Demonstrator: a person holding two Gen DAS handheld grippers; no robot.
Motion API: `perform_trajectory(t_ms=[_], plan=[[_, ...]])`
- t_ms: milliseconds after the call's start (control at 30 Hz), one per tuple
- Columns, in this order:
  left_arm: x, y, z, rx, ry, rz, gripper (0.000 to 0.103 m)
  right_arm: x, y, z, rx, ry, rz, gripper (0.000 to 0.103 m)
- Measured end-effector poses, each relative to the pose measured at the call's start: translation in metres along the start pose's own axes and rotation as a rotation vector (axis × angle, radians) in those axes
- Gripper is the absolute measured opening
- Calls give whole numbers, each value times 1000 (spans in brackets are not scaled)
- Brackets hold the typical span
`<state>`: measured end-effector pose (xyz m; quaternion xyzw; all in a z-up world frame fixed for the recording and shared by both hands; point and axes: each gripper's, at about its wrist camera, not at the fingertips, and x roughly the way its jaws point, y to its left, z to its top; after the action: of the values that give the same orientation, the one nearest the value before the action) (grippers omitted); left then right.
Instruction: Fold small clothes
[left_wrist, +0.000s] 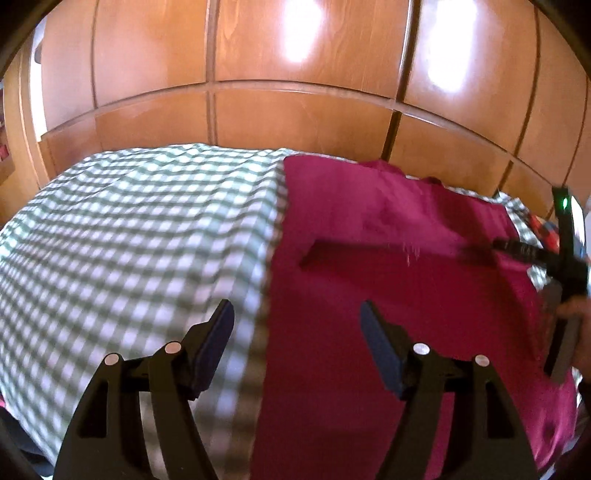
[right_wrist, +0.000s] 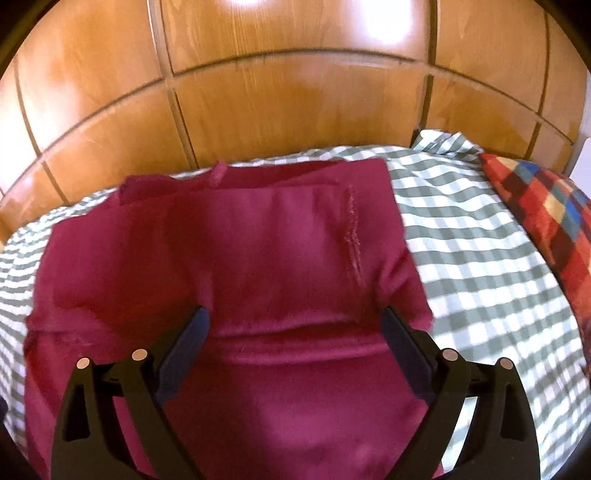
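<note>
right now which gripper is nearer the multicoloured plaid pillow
Right. The right gripper hangs over the maroon garment, the pillow beside it; the left gripper sits across the garment.

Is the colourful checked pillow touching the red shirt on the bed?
Apart. The right wrist view shows green checked bedcover lying between the red shirt and the pillow.

One magenta garment (right_wrist: 229, 258); one checked bedcover (left_wrist: 129, 229); one plaid cushion (right_wrist: 546, 221); two grippers (left_wrist: 297, 332) (right_wrist: 293, 332).
</note>
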<state>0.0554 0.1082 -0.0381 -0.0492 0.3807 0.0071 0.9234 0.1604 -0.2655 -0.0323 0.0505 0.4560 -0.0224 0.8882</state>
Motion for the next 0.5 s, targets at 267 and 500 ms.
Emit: perform_trajectory(t_ms=[267,500], plan=[[-20,16,-41,-3,16,13,70,-36,16,-43,-70,22,38,93],[-32,41,-61,-35,39,4,70,-55,17,-69,-103,54,77,93]])
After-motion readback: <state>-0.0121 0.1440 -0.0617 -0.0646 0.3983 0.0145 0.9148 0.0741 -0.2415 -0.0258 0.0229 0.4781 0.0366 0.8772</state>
